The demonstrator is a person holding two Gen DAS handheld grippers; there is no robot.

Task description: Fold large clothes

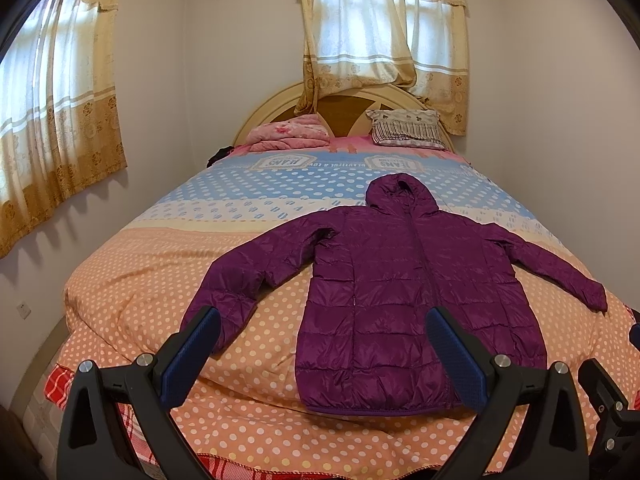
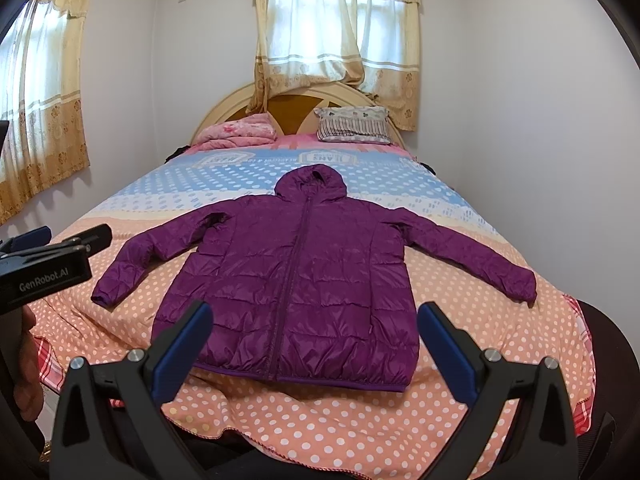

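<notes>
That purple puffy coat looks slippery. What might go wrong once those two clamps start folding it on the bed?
1. The purple hooded puffer jacket has shiny, puffy fabric; it may slide out of the open right gripper or left gripper or spring back unfolded.
2. Its hem lies near the bed's foot edge, so a tug could drag it off.
3. The soft polka-dot quilt might get pinched with a sleeve.

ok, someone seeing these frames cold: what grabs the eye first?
The purple hooded puffer jacket, spread flat and zipped on the polka-dot bedspread, sleeves out to both sides, hood toward the headboard. Next, the open left gripper and right gripper in the foreground, each holding nothing. Behind, bright curtained windows above the bed.
</notes>
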